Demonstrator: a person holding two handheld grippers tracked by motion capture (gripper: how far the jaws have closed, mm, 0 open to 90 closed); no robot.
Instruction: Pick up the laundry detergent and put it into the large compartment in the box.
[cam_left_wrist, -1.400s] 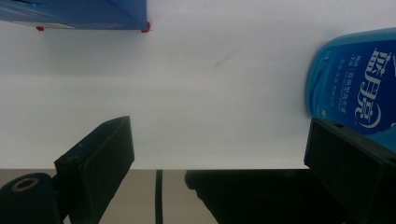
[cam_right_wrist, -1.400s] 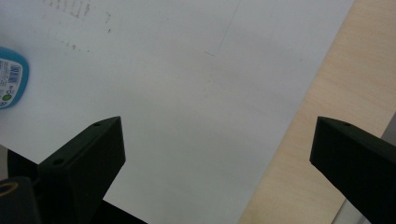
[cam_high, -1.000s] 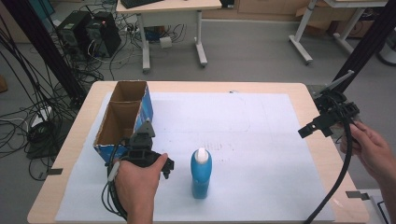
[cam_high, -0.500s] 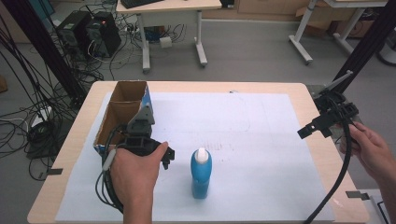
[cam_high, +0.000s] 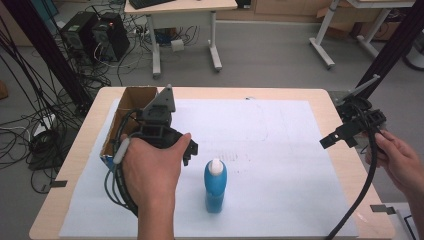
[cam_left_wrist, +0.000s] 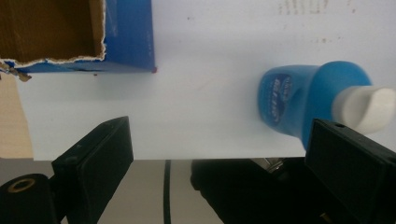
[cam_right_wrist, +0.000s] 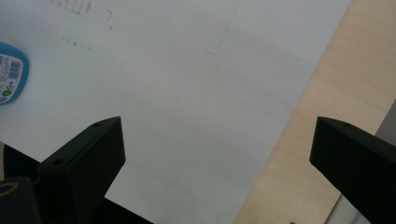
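Observation:
A blue bottle (cam_high: 215, 186) with a white cap stands upright on the white sheet (cam_high: 285, 150), near the table's front middle. My left gripper (cam_high: 186, 152), held in a hand, hovers just left of the bottle, between it and an open cardboard box (cam_high: 119, 125) with blue sides. In the left gripper view the jaws (cam_left_wrist: 219, 144) stand wide open and hold nothing; the bottle (cam_left_wrist: 303, 100) lies toward the right jaw and the box (cam_left_wrist: 74, 37) is at the upper left. My right gripper (cam_high: 352, 131) hangs open over the table's right edge, far from the bottle (cam_right_wrist: 10, 74).
The wooden table (cam_high: 70, 165) shows bare strips around the sheet, wider at the right (cam_right_wrist: 345, 93). Cables trail from both grippers. Desks, computer towers and tangled cables stand on the floor behind the table.
My left gripper has moved away from the person toward the box and a little right, and seems higher. The right gripper and the bottle have stayed put.

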